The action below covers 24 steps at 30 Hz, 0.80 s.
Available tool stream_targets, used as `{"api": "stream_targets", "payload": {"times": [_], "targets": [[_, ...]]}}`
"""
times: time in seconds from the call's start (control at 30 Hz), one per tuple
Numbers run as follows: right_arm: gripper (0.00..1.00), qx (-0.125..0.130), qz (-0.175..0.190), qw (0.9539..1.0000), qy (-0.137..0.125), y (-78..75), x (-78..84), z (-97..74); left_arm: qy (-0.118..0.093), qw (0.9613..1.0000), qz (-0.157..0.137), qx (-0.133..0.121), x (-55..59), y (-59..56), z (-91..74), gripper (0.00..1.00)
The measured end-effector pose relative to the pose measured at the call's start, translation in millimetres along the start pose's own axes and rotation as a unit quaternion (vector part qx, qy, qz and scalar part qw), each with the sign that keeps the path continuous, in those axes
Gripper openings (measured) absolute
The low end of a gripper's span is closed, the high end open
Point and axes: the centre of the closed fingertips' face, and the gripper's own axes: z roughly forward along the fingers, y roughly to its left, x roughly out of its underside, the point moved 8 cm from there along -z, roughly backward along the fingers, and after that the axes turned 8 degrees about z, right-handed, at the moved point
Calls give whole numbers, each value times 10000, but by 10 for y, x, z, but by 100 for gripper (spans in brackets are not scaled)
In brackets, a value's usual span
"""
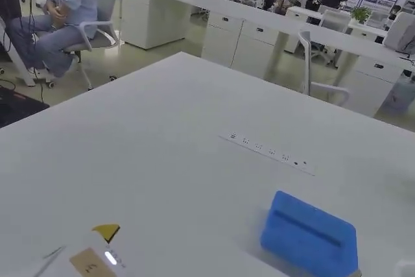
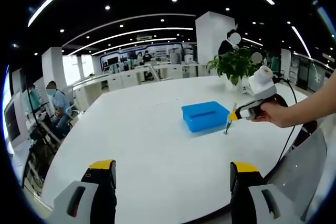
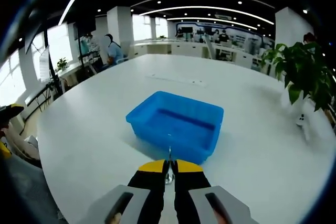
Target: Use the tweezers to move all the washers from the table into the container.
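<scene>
The tweezers [image 3: 169, 155] stood pinched between the almost closed jaws of the right gripper [image 3: 169, 165]. Their thin tips pointed ahead at the near wall of the blue container [image 3: 176, 124], an open rectangular tray set on the white worktop [image 3: 94, 129]. The grip low on the tool looked chosen to leave the tips free for picking. Whether the tips carried a washer could not be told, and the washers themselves were too small to make out at this range.

From the left gripper view, a hand [image 2: 275, 114] held that gripper just beside the container's right end, with the tweezers angled down toward the worktop. This looked like the approach for a pick or a drop. The left gripper [image 2: 173, 167] hung well back from the container, its jaws wide apart and holding nothing, probably out of the way since the job fell to the tweezers alone.

A power strip [image 1: 269, 152] lay beyond the container, and a potted plant [image 3: 296, 72] stood at the worktop's far edge
</scene>
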Motion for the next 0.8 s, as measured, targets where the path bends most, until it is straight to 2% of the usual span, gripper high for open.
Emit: {"api": "stream_targets", "payload": {"times": [0.1, 0.33, 0.53, 0.8], "targets": [[1, 13, -160, 9999, 29, -30, -5, 2, -13, 10000, -3, 8, -6, 0, 4, 92], [1, -30, -26, 10000, 63, -57, -33, 9, -25, 10000, -10, -23, 3, 13, 0, 92], [1, -153, 36, 9998, -114, -36, -163, -67, -99, 9999, -28, -31, -21, 15, -3, 93], [1, -256, -8, 9989, -398, -34, -375, -154, -55, 10000, -24, -51, -13, 5, -13, 93]]}}
